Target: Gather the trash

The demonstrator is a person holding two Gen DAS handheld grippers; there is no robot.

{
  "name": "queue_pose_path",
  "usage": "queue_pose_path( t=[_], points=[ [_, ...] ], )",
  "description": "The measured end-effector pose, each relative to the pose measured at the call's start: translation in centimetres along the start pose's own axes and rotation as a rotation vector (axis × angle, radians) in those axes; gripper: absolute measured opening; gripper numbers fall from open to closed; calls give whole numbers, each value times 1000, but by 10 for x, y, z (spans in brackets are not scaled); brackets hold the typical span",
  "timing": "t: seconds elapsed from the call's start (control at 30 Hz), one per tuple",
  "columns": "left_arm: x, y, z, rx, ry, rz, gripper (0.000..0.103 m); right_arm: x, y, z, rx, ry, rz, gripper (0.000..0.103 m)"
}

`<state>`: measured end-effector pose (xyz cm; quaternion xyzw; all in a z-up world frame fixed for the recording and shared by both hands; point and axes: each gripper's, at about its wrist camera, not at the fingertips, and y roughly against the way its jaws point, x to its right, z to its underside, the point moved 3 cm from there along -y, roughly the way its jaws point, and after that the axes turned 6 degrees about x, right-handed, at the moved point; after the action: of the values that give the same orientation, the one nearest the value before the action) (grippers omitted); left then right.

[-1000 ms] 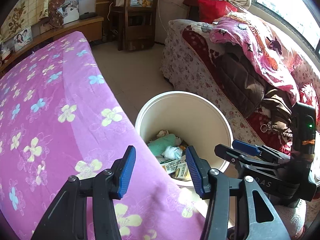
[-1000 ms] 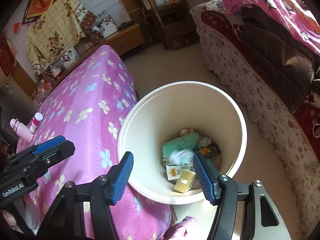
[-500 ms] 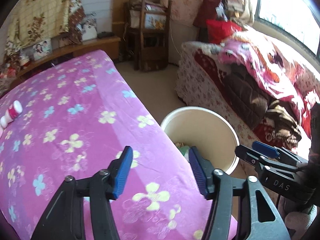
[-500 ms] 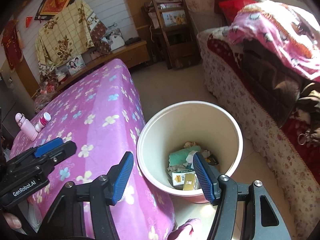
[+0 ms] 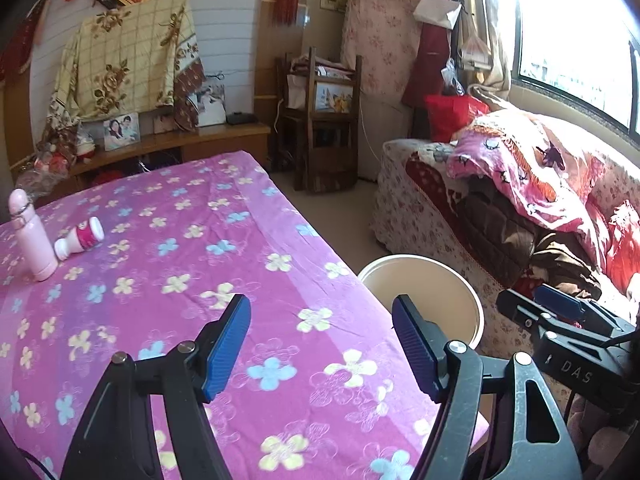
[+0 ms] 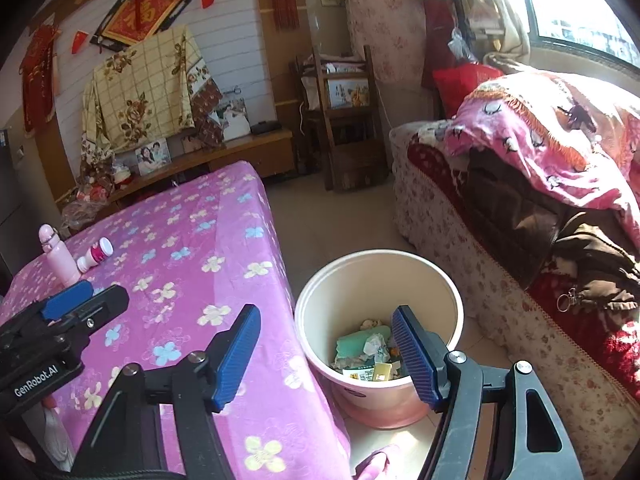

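A cream trash bin [image 6: 316,312] stands on the floor beside the table; it shows in the left wrist view too [image 5: 420,264]. It holds a green wrapper [image 6: 356,340], crumpled paper and small cartons. My left gripper [image 5: 320,344] is open and empty above the table's near right part. My right gripper [image 6: 326,354] is open and empty, above and just in front of the bin. A small pink-and-white bottle [image 5: 80,238] lies on its side at the table's far left, next to an upright pink bottle [image 5: 30,236].
The table wears a purple flowered cloth [image 5: 180,260]. A sofa piled with blankets and clothes [image 5: 520,200] runs along the right. A wooden chair [image 5: 320,128] and a low shelf with photos [image 5: 168,140] stand at the back wall. Bare floor [image 6: 320,220] lies between table and sofa.
Both grippers have lifted and drawn back from the bin, so it looks smaller and lower. More of the table and the two bottles have come into view. Both stay open.
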<state>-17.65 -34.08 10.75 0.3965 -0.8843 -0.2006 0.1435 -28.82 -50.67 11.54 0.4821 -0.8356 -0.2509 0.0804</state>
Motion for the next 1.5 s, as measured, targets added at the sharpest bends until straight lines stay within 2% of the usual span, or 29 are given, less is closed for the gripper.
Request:
queue_pose_path(
  t=[0.17, 0.73, 1.03, 1.5],
  points=[
    [-5, 22, 0, 47, -18, -31, 74, -5, 22, -3, 37, -17, 14, 72],
    [-1, 66, -14, 141, -36, -43, 74, -18, 65, -17, 122, 19, 31, 74],
    [-4, 70, -16, 146, -21, -31, 74, -20, 74, -25, 149, 22, 36, 74],
    [-3, 70, -16, 144, -23, -30, 74, -23, 75, -27, 142, 29, 31, 74]
  ],
)
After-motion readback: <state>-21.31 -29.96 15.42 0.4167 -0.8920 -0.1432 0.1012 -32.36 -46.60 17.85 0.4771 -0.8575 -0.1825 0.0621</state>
